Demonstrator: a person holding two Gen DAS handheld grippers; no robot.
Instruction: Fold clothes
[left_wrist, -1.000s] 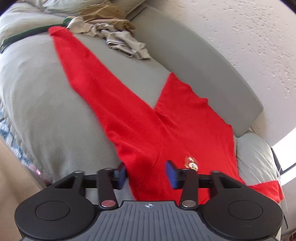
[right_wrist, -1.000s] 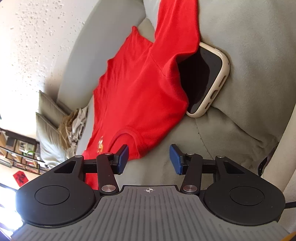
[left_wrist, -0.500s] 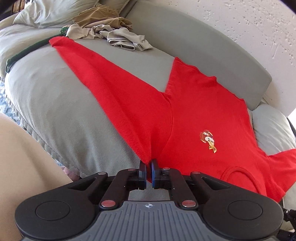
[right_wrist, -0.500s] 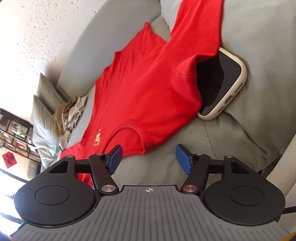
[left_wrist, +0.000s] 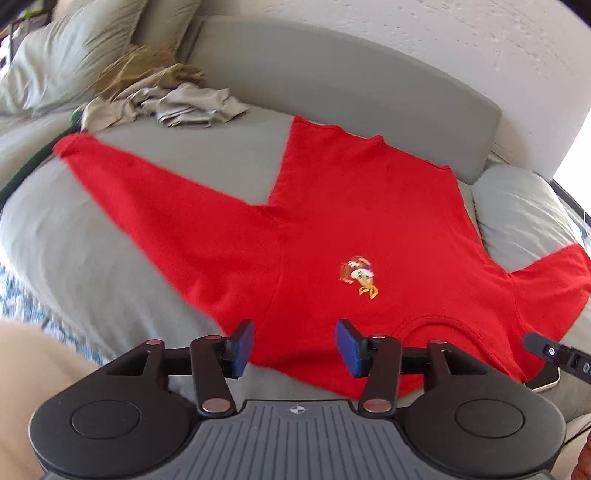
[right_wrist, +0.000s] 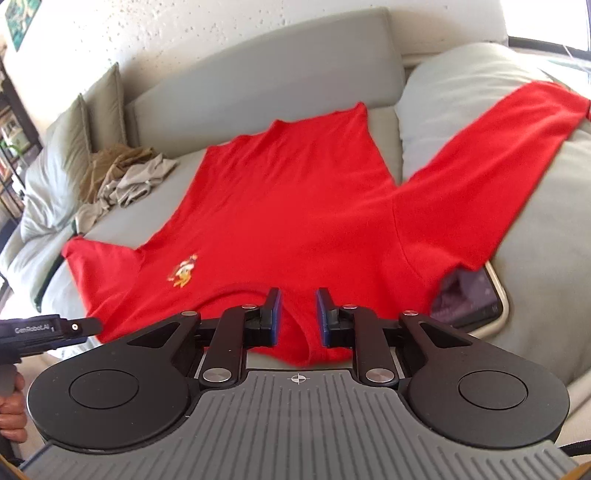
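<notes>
Red shirt on grey sofa

So the red long-sleeve top is spread flat, front side up, on the grey sofa seat, collar end nearest and hem up against the backrest. Small cartoon duck badge on the chest. One sleeve runs out straight across the cushion toward a heap of beige clothes, the other sleeve drapes up over a pillow. The neckline looks bunched at the near edge, though it's a bit blurry there.
</notes>
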